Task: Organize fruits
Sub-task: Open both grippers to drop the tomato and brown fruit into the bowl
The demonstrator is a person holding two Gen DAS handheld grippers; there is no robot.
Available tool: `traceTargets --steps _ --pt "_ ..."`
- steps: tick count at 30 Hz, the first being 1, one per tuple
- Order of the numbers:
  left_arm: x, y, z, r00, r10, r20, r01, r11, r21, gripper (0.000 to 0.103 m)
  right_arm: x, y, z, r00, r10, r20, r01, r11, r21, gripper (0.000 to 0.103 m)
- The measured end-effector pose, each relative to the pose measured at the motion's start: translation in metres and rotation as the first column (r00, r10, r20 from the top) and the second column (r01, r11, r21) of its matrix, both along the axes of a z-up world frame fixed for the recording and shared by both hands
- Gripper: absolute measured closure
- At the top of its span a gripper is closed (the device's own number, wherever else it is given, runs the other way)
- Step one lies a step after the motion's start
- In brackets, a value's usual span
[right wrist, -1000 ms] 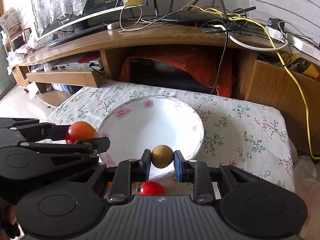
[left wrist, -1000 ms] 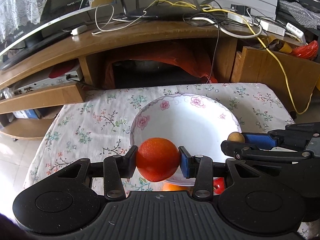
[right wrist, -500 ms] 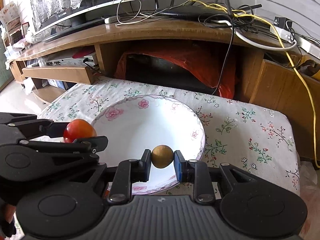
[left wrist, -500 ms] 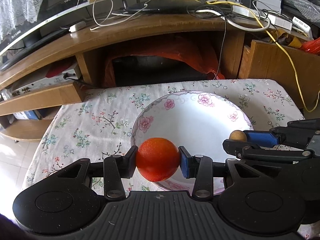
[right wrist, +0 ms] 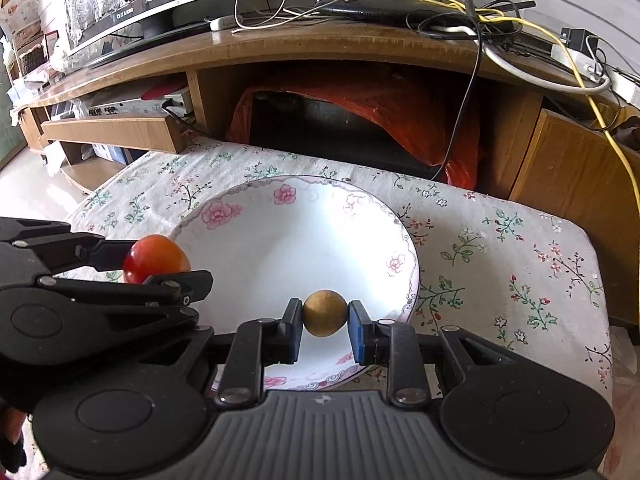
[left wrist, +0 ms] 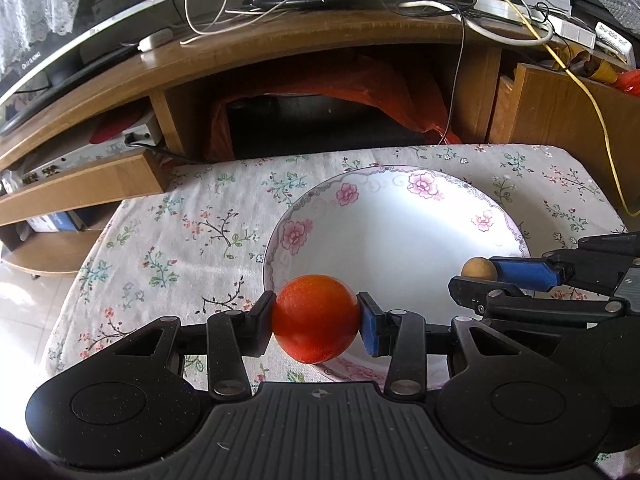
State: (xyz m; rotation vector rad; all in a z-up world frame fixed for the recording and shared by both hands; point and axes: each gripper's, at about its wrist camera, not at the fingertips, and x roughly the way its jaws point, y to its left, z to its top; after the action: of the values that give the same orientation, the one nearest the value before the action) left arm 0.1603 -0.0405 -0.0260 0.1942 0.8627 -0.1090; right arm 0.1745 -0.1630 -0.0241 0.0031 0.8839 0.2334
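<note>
- The orange fruit (left wrist: pixel 316 318), round with a finely pitted red-orange skin, is clenched between the pads of the left tool (left wrist: pixel 316 322), over the near-left rim of the plate (left wrist: pixel 400 240).
- The small brown fruit (right wrist: pixel 324 313), dull tan and smooth, is gripped by the right tool (right wrist: pixel 324 316), over the near part of the plate's white well.
- Compared with a second ago, both tools have come forward and lower over the plate: the plate looks larger, and the red and orange fruits once seen below the tools are now out of sight.
- Both grips are unchanged; neither fruit has slipped.
- The left view shows the right tool (left wrist: pixel 480 276) from the side, its blue pad against the brown fruit (left wrist: pixel 479 269); the right view shows the left tool (right wrist: pixel 160 268) from the side with the orange fruit (right wrist: pixel 156 258) at the plate's left edge.
- Only the right view shows the counter's right end and the floor beyond it.
- The plate (right wrist: pixel 288 248) is white with pink flowers on its rim and is empty, resting on the counter (left wrist: pixel 168 232) with its flowered cloth.
- Behind stands a wooden TV stand (left wrist: pixel 280 36) strewn with cables.
</note>
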Motion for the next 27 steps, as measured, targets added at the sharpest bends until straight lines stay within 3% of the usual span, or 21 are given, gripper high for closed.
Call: traceTargets --steps 15,27 --pt "0.0001 -0.0021 -0.0021 1.0 -0.01 0.007 0.01 1.0 0.013 0.052 0.005 0.0004 -0.0064 1.0 -0.006 -0.007 0.006 1.0 -0.01 0.075" --pt "-0.0002 -0.0013 -0.0002 1.0 0.004 0.013 -0.004 1.0 0.017 0.044 0.0042 0.0009 -0.0061 1.0 -0.009 0.005 0.009 1.0 -0.029 0.075"
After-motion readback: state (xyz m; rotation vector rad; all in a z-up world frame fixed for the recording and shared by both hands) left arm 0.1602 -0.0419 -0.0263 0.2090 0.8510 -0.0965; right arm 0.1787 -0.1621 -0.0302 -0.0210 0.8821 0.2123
